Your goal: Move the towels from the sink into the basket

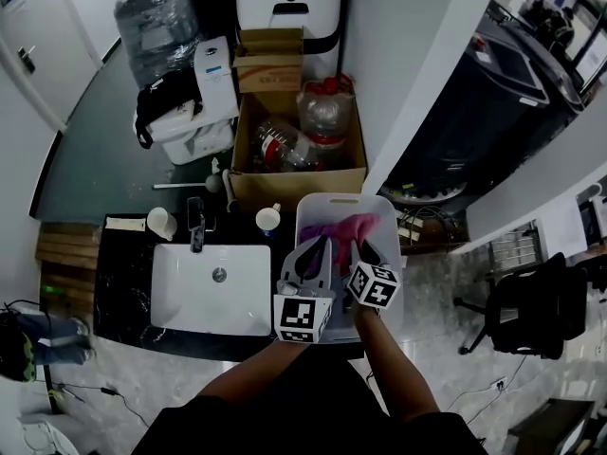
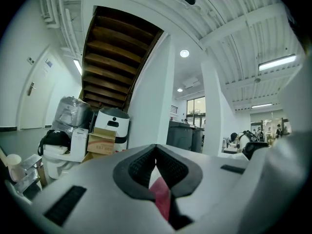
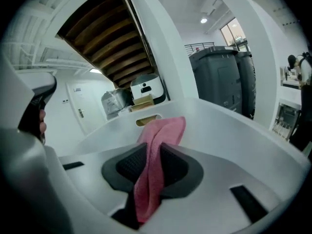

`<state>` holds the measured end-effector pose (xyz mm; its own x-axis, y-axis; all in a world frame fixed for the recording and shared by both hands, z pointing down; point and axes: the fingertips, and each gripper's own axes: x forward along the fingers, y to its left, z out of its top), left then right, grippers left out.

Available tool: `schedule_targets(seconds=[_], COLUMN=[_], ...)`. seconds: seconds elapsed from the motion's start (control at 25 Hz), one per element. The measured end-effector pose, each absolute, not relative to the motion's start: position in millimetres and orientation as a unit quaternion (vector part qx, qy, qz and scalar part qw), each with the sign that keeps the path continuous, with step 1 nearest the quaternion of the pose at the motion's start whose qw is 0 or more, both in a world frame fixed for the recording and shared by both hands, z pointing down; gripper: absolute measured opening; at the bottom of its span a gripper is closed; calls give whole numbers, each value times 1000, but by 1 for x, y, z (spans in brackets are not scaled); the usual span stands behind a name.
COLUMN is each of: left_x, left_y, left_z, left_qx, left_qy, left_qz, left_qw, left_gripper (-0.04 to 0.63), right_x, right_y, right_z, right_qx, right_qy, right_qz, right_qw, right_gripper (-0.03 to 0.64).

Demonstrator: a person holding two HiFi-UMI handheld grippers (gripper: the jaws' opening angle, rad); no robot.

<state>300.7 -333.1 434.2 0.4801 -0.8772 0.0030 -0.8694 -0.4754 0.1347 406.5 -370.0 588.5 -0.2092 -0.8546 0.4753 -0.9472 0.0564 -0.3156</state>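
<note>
**Pink towel over the basket, ready to be let go**

Both grippers are above the white basket (image 1: 332, 198). It stands at the right end of the dark worktop (image 1: 128, 282), just beside the sink (image 1: 190, 301). The left gripper (image 2: 156, 150) has its jaws closed together, and a fold of the pink towel (image 3: 155, 179) is pinched low between them. The right gripper (image 3: 153, 152) is also clamped on pink cloth. This cloth hangs out in front of its jaws, toward the far basket wall with the handle slot (image 3: 148, 120). In the head view the cloth seems to be one towel held at two places, but I cannot be sure that it is not two.

The step in hand, as I judge it, is the release. To do it well, the towel should go low enough that all the cloth is inside the rim and none lies over the edge near the person. Then both pairs of jaws should open together, or nearly so. If only one opens, the other may drag the towel out again when it is lifted. After opening, it is better to draw the grippers straight up, because soft cloth can catch on the jaws.

About the containers: the sink looks empty and only the drain (image 1: 219, 274) shows, so this is probably the last towel. In the basket I see only pink cloth under the grippers. Behind the basket an open cardboard box (image 1: 248, 186) holds plastic bottles (image 1: 322, 112).
</note>
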Motion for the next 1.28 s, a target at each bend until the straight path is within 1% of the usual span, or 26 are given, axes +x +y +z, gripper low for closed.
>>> schedule_targets(seconds=[0.08, 0.24, 0.32, 0.52, 0.68, 0.8, 1.08, 1.28], left_x=[304, 307, 310, 322, 327, 332, 338, 337], left_y=[-340, -350, -354, -361, -366, -369, -371, -369], left_z=[438, 444, 450, 457, 462, 465, 479, 483], left_qx=[857, 850, 848, 853, 854, 855, 851, 850], left_qy=[-512, -522, -525, -517, -518, -517, -521, -523], left_qz=[-31, -32, -33, -16, -4, 7, 17, 27], left_qw=[59, 61, 67, 61, 51, 42, 59, 56], left_gripper=[14, 14, 14, 14, 14, 14, 14, 14], right_x=[409, 418, 420, 423, 429, 425, 427, 424], right_y=[-377, -393, -398, -408, -411, -415, -406, -404], right_z=[602, 626, 639, 674, 702, 714, 760, 766], right_qx=[626, 636, 636, 631, 634, 627, 592, 591], right_qy=[-712, -694, -693, -694, -681, -687, -697, -697], right_qz=[305, 326, 323, 301, 321, 314, 324, 316], right_qw=[90, 85, 102, 170, 177, 191, 242, 256], right_gripper=[97, 98, 98, 100, 100, 101, 103, 118])
